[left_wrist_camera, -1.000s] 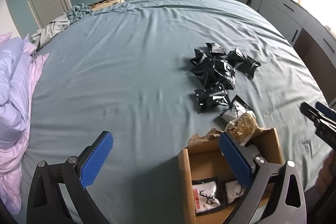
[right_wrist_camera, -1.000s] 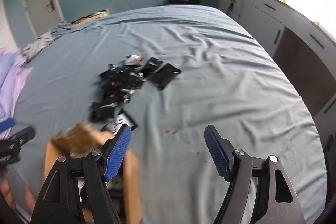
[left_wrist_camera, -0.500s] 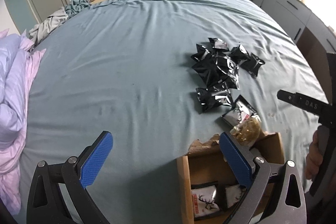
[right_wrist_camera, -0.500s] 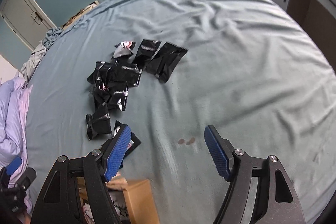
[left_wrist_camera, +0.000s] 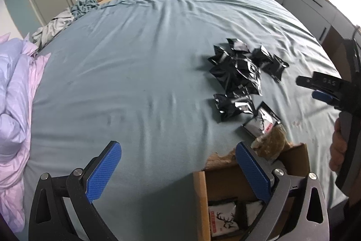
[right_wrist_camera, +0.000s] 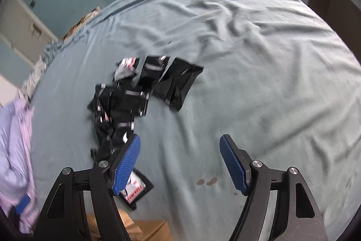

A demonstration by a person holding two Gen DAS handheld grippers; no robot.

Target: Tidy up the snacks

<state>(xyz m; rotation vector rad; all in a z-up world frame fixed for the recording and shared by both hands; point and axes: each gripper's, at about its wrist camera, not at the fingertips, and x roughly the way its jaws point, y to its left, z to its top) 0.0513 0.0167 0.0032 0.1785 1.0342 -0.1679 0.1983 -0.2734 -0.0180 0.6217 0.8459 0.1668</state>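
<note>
On bed (left_wrist_camera: 140, 64): black packets (left_wrist_camera: 239, 76) heaped, unsorted. Few white packets boxed (left_wrist_camera: 222, 218); one beside box (left_wrist_camera: 200, 191). Both grippers (left_wrist_camera: 178, 173) (right_wrist_camera: 180, 164) agape, empty.

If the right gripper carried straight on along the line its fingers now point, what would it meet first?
Most likely bare bed sheet. The open right gripper holds nothing, and the pile of black snack packets lies left of its line. Depth is hard to judge.
</note>
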